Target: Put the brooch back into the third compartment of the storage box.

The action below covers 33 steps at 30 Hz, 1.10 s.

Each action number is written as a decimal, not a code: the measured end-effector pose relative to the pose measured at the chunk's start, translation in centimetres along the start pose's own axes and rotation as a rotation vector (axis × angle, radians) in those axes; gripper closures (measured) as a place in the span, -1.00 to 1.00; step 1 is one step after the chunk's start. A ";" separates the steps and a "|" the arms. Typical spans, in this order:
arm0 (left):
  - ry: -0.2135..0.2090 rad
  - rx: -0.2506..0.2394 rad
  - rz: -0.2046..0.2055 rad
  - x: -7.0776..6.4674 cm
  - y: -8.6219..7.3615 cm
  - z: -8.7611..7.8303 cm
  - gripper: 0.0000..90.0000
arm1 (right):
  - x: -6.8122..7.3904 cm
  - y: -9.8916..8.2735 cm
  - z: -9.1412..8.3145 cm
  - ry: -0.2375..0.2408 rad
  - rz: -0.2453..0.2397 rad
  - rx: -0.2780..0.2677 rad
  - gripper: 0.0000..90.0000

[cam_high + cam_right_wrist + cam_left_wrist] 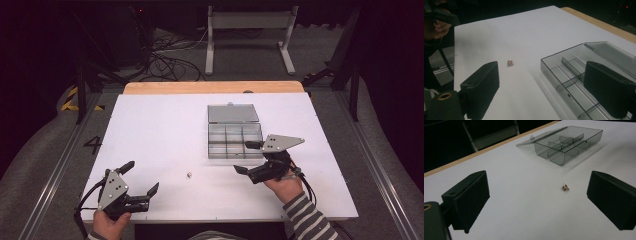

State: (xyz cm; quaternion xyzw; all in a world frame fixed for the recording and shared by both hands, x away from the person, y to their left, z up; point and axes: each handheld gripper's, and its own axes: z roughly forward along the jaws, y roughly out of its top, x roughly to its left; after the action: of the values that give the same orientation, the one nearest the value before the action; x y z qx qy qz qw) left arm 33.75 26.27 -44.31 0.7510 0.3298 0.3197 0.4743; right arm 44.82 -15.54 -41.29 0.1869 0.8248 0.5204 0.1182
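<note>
at the near left corner of the white table (165, 125) the left gripper (140, 182) rests in a hand, its jaws spread wide with nothing between them but bare tabletop. ahead of those jaws, a little toward the right-hand one in the left gripper view, lies a small brass-coloured piece (565, 187), too small to tell what it is; it sits alone on the table, touching neither jaw. farther out beyond that same jaw stands the clear compartment box (567, 145), its lid folded flat back on the table behind it. its divided cells look empty as far as can be seen. moving right, the right gripper (246, 157) hangs at the near edge of the box, jaws well apart and holding nothing. in the right gripper view one jaw stands over the box's cells, the other over open table, and the small piece (510, 63) lies just beyond that other jaw, outside the box.
</note>
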 end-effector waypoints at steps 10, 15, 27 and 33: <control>0.001 -0.002 0.001 0.0 0.0 0.0 -0.88 | 0.4 0.6 2.1 0.024 -0.009 0.036 -0.67; 0.000 -0.001 0.002 0.0 0.0 0.0 -0.88 | 0.6 0.9 3.3 0.040 -0.011 0.051 -0.67; 0.001 0.001 0.005 0.1 0.0 -0.1 -0.88 | 1.3 1.3 6.7 0.079 -0.026 0.101 -0.67; -0.001 0.002 0.007 0.1 0.0 -0.1 -0.88 | 1.5 1.4 7.9 0.099 -0.016 0.111 -0.67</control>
State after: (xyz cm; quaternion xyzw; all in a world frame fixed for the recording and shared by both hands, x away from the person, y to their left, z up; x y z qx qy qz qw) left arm 33.74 26.37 -44.27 0.7529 0.3273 0.3206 0.4725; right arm 46.77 -7.88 -43.49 0.1609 0.8587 0.4815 0.0709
